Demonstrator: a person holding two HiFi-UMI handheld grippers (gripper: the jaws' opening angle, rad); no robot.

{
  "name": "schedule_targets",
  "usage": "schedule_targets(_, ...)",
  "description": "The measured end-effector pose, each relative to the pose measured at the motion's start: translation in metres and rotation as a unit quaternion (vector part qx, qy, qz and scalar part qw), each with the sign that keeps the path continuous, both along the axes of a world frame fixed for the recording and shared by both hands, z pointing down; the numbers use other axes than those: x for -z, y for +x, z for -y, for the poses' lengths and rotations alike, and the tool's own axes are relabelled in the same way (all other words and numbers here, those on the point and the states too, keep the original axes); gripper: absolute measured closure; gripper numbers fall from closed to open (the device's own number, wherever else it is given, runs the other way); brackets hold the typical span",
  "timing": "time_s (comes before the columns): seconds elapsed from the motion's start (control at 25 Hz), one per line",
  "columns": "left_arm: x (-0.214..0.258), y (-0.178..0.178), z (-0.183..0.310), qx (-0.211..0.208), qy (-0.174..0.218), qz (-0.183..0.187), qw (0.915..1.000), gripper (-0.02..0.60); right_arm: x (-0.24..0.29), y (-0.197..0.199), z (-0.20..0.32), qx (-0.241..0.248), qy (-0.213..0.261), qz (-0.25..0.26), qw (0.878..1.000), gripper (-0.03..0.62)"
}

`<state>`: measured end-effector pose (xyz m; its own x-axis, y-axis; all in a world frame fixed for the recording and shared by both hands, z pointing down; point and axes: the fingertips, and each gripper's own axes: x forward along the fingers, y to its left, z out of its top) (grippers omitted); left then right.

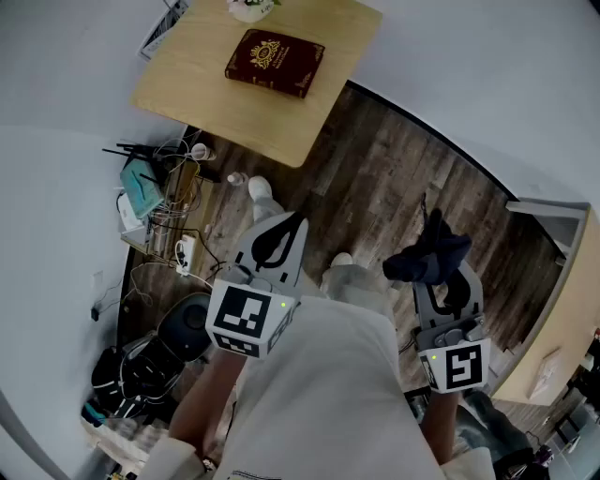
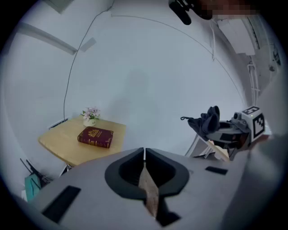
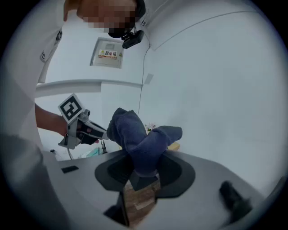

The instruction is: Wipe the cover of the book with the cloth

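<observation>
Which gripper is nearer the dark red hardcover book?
Left. The left gripper faces the book, short of the wooden table; the right gripper, clamping the dark blue cloth, sits farther off, rightward.

What's here, counted
One book (image 1: 275, 62), one cloth (image 1: 429, 255), one small flowerpot (image 1: 251, 7) and one wooden counter (image 1: 187, 89); two tongs in all, the left tongs (image 1: 294, 225) and the right tongs (image 1: 439, 279).

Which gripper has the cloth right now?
The right gripper, shut on the dark blue cloth; the left gripper is shut with nothing between its jaws.
</observation>
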<state>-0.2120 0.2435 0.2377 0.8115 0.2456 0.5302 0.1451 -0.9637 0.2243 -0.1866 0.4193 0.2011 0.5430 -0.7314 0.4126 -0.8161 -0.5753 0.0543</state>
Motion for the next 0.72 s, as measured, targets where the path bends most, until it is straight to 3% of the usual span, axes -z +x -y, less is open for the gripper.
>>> schedule_targets(0.24, 0.052, -0.080, -0.074, 0.039, 0.004, 0.001, 0.9992, 0.560, 0.016, -0.060, -0.055, 0.009, 0.058, 0.043, 0.997, 0.447)
schedule_targets(0.48, 0.060, -0.124, -0.098, 0.039, 0.028, -0.001, 0.9988, 0.560, 0.024, -0.077, -0.060, 0.009, 0.090, 0.032, 0.995, 0.447)
schedule_targets(0.72, 0.065, -0.147, -0.101, 0.078, 0.017, -0.021, 0.9966, 0.558, 0.027, -0.097, -0.063, 0.045, 0.080, 0.023, 0.995, 0.447)
